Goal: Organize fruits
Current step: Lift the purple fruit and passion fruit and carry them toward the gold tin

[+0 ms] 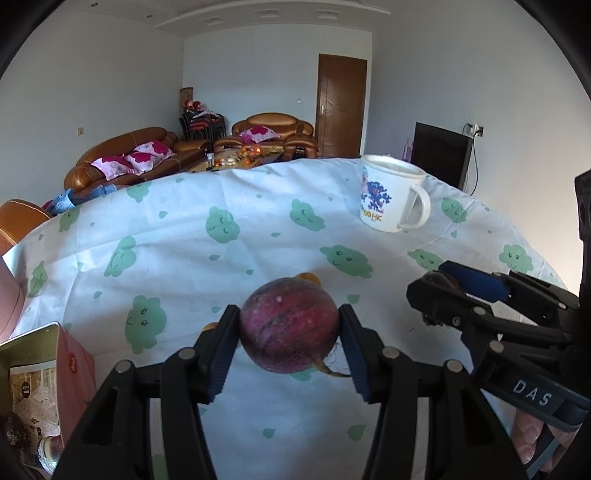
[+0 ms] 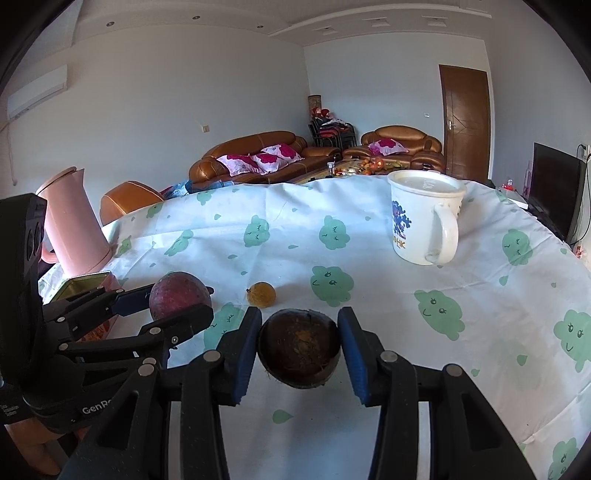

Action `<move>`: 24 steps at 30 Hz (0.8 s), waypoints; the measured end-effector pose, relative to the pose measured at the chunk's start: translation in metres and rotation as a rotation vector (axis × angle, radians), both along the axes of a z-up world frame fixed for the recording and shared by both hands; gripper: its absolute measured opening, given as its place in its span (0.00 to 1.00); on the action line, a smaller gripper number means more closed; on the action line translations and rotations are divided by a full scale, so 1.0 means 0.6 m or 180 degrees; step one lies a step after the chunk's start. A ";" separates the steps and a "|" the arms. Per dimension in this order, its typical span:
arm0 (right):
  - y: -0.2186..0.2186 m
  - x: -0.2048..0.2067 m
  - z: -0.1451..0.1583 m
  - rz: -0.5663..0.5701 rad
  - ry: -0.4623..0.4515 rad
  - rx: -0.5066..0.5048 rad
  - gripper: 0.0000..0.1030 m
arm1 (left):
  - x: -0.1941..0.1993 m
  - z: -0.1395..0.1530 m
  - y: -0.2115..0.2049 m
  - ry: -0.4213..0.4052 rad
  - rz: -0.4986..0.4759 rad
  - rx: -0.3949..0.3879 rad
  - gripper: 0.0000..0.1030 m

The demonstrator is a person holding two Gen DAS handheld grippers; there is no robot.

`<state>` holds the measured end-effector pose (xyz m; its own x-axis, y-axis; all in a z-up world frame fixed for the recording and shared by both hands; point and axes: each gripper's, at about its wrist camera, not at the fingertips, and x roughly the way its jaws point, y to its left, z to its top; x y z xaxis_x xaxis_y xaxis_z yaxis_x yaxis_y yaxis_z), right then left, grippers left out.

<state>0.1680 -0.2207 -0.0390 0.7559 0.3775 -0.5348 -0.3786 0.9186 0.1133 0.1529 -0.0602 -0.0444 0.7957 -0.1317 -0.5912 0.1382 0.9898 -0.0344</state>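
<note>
The tablecloth (image 2: pixel 369 229) is white with green cloud faces. A purple-red fruit (image 1: pixel 289 325), a dark brown fruit (image 2: pixel 299 349), a pink jug (image 2: pixel 74 225).

Pale walls (image 2: pixel 184 110) and a stepped white ceiling (image 2: pixel 332 22) with recessed lights are seen. Two brown leather sofas (image 2: pixel 255 155) with pink floral cushions (image 2: pixel 258 160) are set around a low table (image 2: pixel 354 168) at the far end. A brown door (image 2: pixel 465 122) is closed; an air conditioner (image 2: pixel 37 92) is mounted high.
</note>
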 end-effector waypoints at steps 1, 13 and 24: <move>0.000 -0.001 0.000 0.0004 -0.0008 0.0000 0.44 | -0.001 0.001 0.000 -0.0013 0.0001 0.0005 0.54; 0.003 -0.011 0.006 0.0004 -0.0127 -0.0006 0.44 | -0.013 0.008 -0.002 -0.0144 0.0025 0.0043 0.54; 0.000 -0.022 0.012 0.0008 -0.0231 0.0018 0.44 | -0.024 0.013 0.003 -0.0254 0.0062 0.0014 0.54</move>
<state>0.1550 -0.2206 -0.0317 0.7917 0.3823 -0.4765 -0.3883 0.9171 0.0907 0.1388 -0.0587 -0.0365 0.8427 -0.1132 -0.5263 0.1210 0.9925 -0.0197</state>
